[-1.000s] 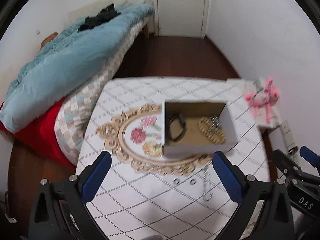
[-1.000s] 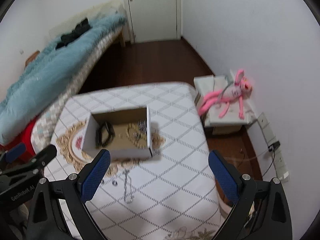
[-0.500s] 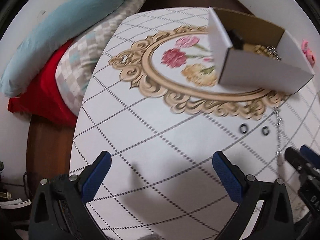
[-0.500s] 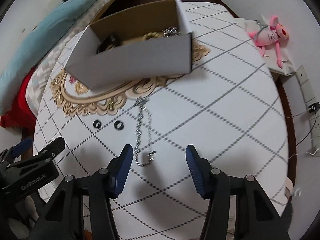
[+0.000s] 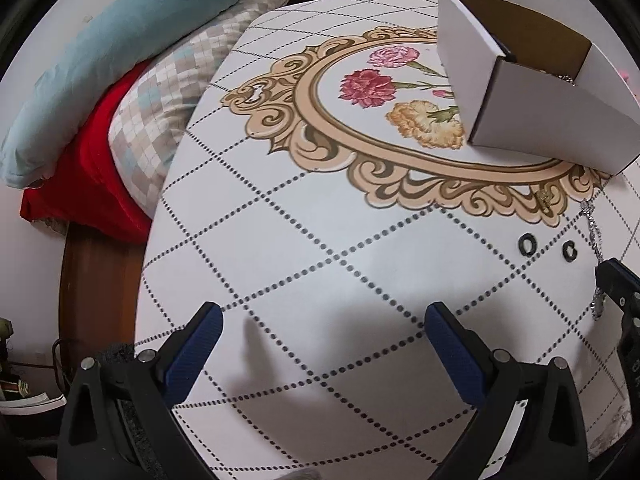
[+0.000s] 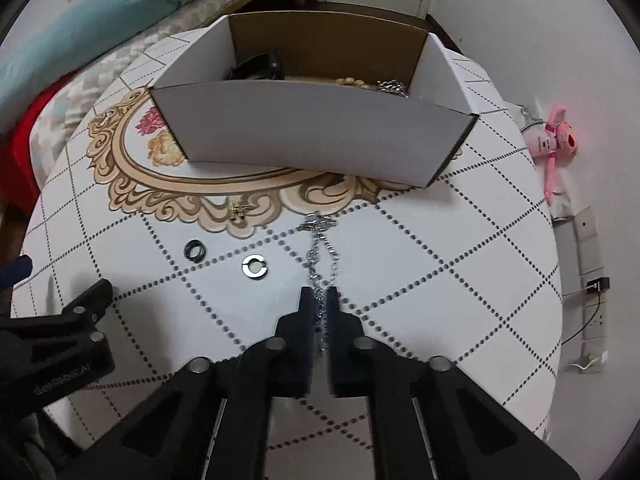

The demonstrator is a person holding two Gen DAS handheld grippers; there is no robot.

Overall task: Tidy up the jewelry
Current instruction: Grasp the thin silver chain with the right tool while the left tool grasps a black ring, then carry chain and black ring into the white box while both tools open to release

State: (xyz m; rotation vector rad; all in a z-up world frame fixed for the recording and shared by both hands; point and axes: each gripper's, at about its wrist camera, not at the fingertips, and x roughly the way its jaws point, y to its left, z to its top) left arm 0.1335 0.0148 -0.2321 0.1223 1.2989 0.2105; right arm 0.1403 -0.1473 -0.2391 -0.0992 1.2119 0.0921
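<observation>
Your right tongs (image 6: 319,300) are pressed nearly together on the near end of the silver chain (image 6: 320,248), which lies stretched along the counter (image 6: 460,260) toward the white cardboard box (image 6: 320,132) — so the step in hand looks like the pick-up of that chain, with the pinch made but the chain not yet lifted, as far as the right wrist view shows. The far end, a small knot of links or a clasp, rests just short of the box's front wall. Your left tongs (image 5: 324,344) are spread wide over bare counter, holding nothing, well to the left of the work. The box already holds a dark band-like piece, some pale beads and a tangle of silver links, judging by what peeks above the wall. Loose on the counter beside the chain are a dark ring (image 6: 195,249), a split silver ring (image 6: 255,267) and a small gold piece (image 6: 239,210) lying on the printed gold scrollwork. The next move calls for a straight lift high enough that the trailing length clears the front wall, then a carry over the box and a release above the open floor of it — the chain will swing and may drag the rings or snag the wall's edge if you go low. Whether the pinch has both strands or only one, I cannot tell; check that nothing slips as the weight comes on.
</observation>
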